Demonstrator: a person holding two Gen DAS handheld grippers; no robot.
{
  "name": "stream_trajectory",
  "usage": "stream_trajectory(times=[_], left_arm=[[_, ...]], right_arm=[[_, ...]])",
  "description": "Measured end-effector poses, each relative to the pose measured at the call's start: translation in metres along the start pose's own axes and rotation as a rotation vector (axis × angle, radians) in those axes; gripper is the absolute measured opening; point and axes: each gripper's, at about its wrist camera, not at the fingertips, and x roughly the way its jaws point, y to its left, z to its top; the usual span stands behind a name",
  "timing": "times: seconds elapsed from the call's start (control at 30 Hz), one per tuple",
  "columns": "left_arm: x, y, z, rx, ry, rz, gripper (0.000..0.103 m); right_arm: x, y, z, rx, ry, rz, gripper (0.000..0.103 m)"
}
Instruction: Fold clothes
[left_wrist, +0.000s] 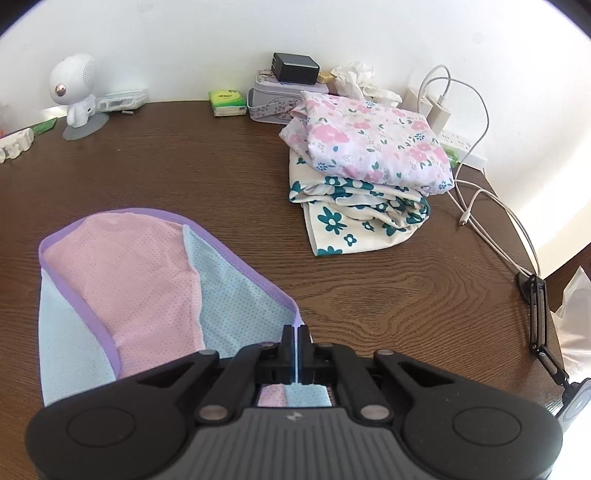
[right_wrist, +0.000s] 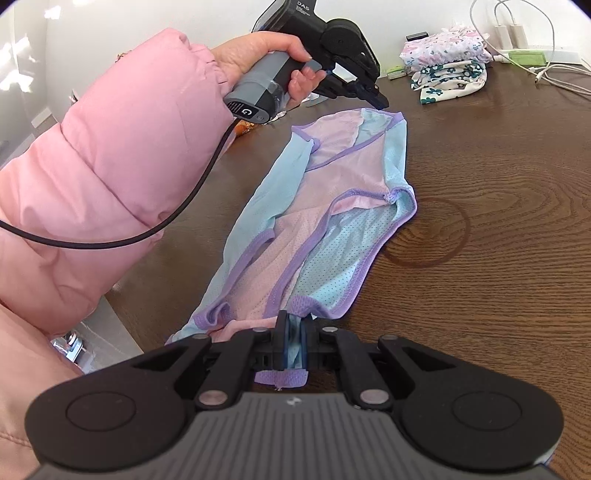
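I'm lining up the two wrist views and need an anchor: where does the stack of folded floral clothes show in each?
Left wrist: stack of folded floral clothes, upper right of centre, on the wooden table.
Right wrist: same stack, small, top right.
Shared landmark: the pink and blue mesh garment, pinched by both grippers.

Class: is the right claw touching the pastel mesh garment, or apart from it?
Touching. The right wrist view shows the right claw shut on the pastel mesh garment, with blue fabric pinched between its fingers and purple trim poking out behind.
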Motion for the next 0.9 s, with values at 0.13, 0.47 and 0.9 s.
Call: stream_trajectory(times=[0.13,0.47,0.9], left_arm=[[0.006,-0.005,-0.006,0.002,0.033,-0.029,0.011],[0.033,-0.033,-0.013,0.028,0.074,0.093,0.034],[0.017,-0.017,-0.014,-0.003,-0.004,0.091,0.000]], right_arm=[[0.003,0.002,0.000,-0.002,0.008,-0.010,0.005],[0.000,0.000,-0.001,0.000,0.005,-0.004,0.005],[-0.001,-0.001,-0.002,-0.009,0.005,0.012,0.005]])
